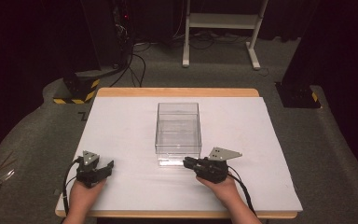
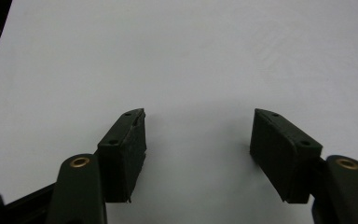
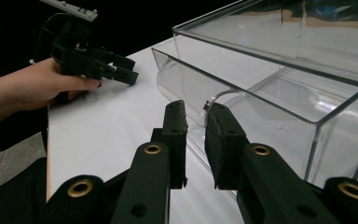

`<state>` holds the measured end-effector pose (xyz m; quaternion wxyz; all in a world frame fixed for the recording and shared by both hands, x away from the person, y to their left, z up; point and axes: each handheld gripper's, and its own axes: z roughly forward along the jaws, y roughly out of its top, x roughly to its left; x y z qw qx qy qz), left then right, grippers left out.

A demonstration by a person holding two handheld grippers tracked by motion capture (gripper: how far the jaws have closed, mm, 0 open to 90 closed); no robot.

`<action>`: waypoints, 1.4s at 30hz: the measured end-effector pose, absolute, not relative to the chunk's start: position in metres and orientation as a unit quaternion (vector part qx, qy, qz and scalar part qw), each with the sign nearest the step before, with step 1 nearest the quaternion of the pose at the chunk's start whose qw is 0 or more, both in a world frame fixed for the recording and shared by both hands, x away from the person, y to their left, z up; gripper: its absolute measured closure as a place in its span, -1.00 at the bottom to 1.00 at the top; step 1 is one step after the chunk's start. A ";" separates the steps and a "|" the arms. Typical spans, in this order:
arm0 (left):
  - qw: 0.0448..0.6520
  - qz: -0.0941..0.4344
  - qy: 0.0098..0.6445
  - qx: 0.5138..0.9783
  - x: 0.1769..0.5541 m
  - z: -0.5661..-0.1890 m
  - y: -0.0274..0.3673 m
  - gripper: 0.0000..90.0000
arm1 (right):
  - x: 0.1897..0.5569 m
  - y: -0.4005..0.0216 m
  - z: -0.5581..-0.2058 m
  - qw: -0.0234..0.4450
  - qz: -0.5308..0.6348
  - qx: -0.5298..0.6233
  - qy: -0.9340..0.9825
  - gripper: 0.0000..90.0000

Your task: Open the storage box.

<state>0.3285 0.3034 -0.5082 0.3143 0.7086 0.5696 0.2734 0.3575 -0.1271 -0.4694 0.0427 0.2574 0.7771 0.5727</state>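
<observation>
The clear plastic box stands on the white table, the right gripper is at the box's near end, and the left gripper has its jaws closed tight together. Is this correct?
Not quite. The left gripper has its jaws wide apart with bare table between them, as the left gripper view shows. The rest holds: the clear plastic box stands on the white table, and the right gripper is at its near end.

High view: white table sheet (image 1: 121, 135) evenly lit from above, surroundings dim, image soft. Left gripper view: soft shadows beneath jaws, near parts blurred. Right gripper view: glare streaks on clear box (image 3: 279, 84); background black.
</observation>
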 end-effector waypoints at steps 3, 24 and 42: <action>0.314 0.273 0.570 0.709 0.328 -0.508 0.303 -0.20 | 0.352 -0.128 -0.469 0.033 0.577 0.251 0.776 0.76; 0.312 0.278 0.568 0.709 0.328 -0.508 0.302 -0.20 | 0.322 -0.127 -0.469 0.013 0.575 0.227 0.786 0.76; 0.307 0.288 0.558 0.715 0.326 -0.507 0.299 -0.10 | 0.309 -0.135 -0.466 0.014 0.587 0.213 0.781 0.77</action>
